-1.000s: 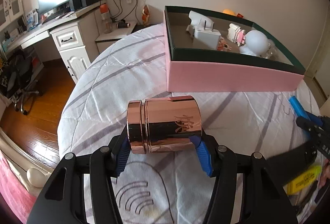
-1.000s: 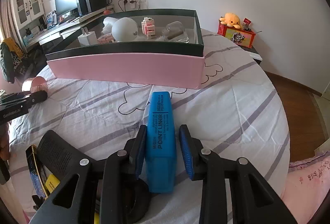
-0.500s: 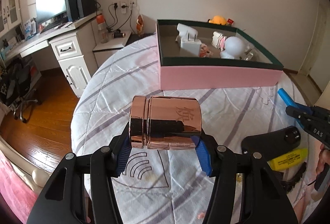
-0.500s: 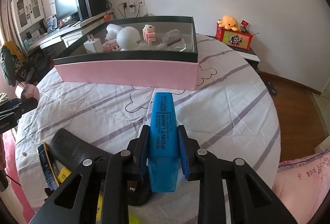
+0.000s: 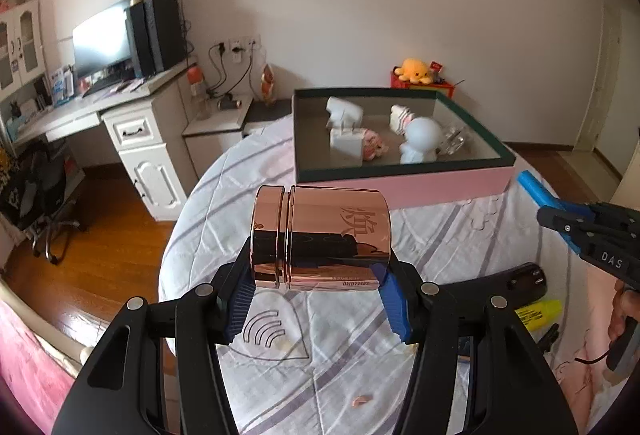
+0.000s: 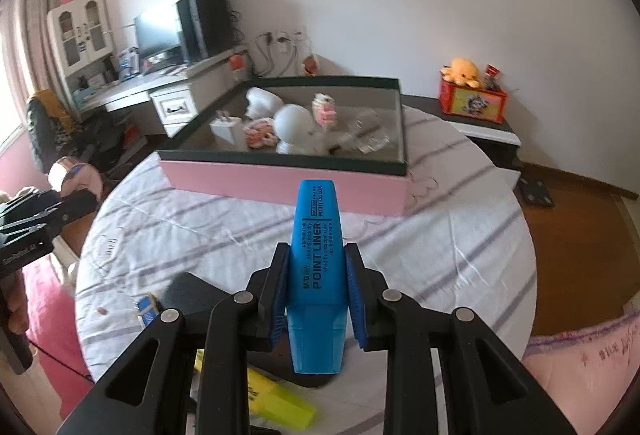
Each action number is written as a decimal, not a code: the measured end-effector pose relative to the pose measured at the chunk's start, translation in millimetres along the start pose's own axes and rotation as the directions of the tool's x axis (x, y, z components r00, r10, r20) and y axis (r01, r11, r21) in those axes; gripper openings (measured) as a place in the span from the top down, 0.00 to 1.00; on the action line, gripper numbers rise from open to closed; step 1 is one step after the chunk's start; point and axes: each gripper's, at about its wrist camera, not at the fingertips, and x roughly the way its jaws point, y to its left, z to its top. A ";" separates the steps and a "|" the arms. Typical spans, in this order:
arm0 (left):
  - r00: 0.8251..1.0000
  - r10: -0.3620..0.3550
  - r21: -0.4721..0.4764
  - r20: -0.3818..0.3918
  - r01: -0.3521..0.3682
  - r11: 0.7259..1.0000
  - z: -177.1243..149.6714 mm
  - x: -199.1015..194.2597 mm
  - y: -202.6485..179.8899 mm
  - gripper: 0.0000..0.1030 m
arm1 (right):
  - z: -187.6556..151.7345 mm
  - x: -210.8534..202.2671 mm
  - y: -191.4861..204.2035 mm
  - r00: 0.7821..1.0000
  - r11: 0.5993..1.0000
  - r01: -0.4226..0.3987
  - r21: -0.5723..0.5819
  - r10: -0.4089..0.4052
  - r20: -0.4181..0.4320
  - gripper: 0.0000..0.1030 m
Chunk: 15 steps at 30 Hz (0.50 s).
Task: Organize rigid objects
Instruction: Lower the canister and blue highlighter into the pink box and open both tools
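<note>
My left gripper (image 5: 316, 299) is shut on a rose-gold metal can (image 5: 320, 237), held sideways well above the bed. My right gripper (image 6: 318, 295) is shut on a blue highlighter (image 6: 318, 255) pointing forward, also lifted. The pink box with a dark green rim (image 5: 400, 187) lies ahead and holds white chargers, a white round figure and small toys; it also shows in the right wrist view (image 6: 280, 187). The can (image 6: 76, 177) shows at the left of the right wrist view, and the blue highlighter (image 5: 536, 189) at the right of the left wrist view.
A yellow highlighter (image 6: 280, 401) and a black rounded object (image 5: 516, 283) lie on the striped bedsheet (image 5: 420, 243) below the grippers. A desk with monitor (image 5: 100, 43) stands at the left. An orange plush toy (image 6: 464, 71) sits on a red box beyond the bed.
Both grippers have risen higher above the bed with their objects held. The right gripper closed tighter on the blue highlighter and lifted it off the sheet.
</note>
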 end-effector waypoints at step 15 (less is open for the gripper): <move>0.995 -0.083 0.139 0.061 0.074 0.988 72.7 20.2 -29.7 0.45 | 64.0 14.0 -5.5 0.999 0.997 -0.015 -0.073 0.018 0.037 0.74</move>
